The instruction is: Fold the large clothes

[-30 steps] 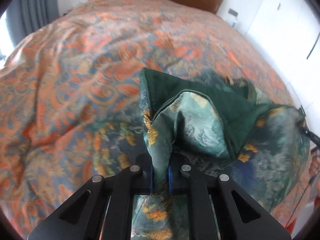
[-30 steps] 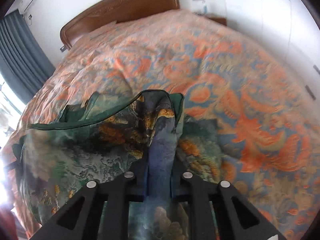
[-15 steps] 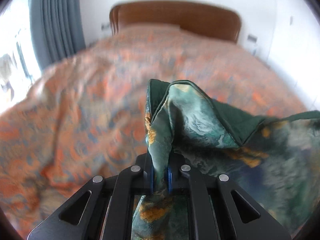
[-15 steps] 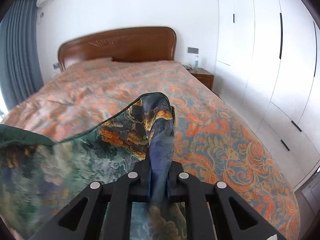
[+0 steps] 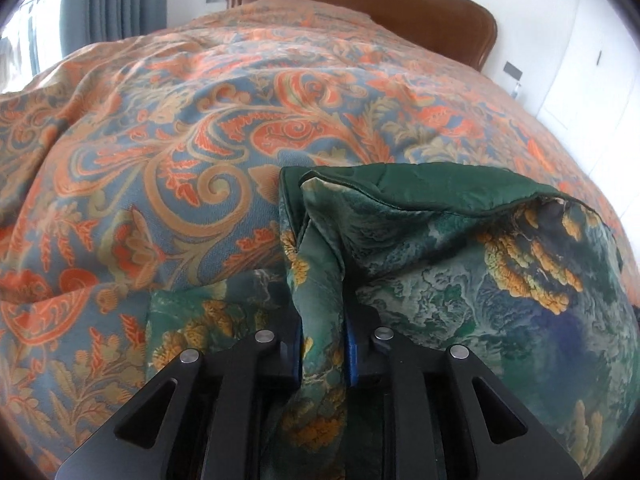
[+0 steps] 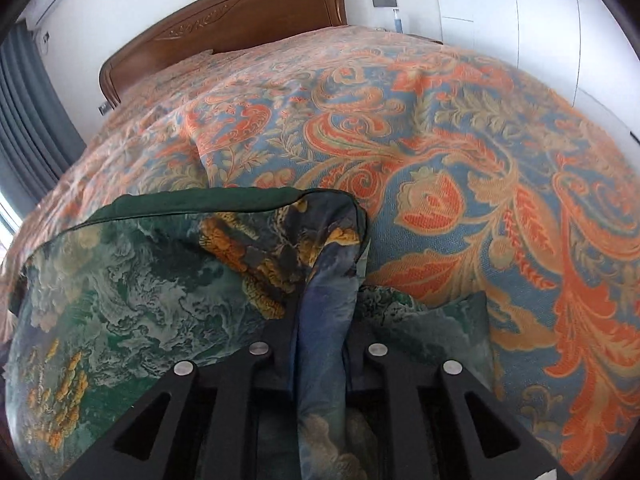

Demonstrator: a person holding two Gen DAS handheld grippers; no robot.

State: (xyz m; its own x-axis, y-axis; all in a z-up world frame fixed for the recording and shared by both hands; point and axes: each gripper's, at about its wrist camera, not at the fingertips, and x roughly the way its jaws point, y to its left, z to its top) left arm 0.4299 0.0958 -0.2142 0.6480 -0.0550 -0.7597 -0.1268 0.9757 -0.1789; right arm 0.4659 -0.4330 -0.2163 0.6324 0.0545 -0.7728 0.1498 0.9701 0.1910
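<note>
As both hands dropped from raised pose, green landscape-print quilted garment (image 5: 460, 264) nears orange paisley bedspread (image 5: 200, 140); left gripper (image 5: 322, 344) and right gripper (image 6: 320, 344) jaws just eased slightly, fabric still pinched; fold landing.

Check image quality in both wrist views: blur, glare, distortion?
Left wrist: sharp; window blown out at upper left; strong fisheye bulge in the bedspread; dark vignette at the corners. Right wrist: sharp too; headboard bowed by the lens; slight overexposure at the left edge.
</note>
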